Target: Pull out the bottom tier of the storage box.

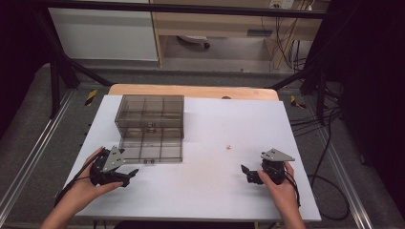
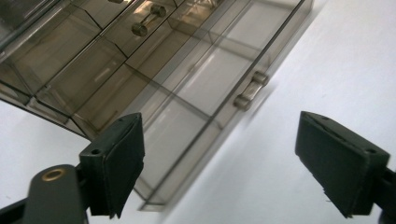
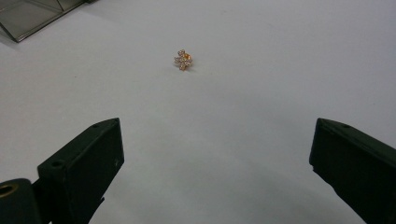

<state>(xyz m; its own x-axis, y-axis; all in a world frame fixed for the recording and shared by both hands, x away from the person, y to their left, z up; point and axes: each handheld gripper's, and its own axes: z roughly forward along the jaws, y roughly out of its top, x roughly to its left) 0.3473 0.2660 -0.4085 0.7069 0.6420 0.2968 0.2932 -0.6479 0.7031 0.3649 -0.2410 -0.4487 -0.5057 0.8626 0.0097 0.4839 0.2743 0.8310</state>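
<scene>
Left gripper: we see our black two-jaw left gripper (image 1: pixel 128 174) at the lower left of the high view, jaws spread wide with nothing between them, just below the drawer's front edge.
Organiser: the smoky transparent plastic drawer organiser (image 1: pixel 150 112) sits upper left of centre in the high view, its bottom drawer (image 1: pixel 152 148) pulled out toward us.
Drawer up close: in the left gripper view we look between the jaws at the drawer's divided compartments (image 2: pixel 187 93) and its small clear bar handle (image 2: pixel 251 89) near frame centre.
Earring: the tiny gold, stone-set earring (image 1: pixel 229 146) lies on the white table (image 1: pixel 215 191) right of centre, well apart from the drawer; in the right gripper view it sits upper centre (image 3: pixel 183 59).
Right gripper: our black two-jaw right gripper (image 1: pixel 247 173) rests at the lower right, jaws wide and empty, pointing toward the earring.
</scene>
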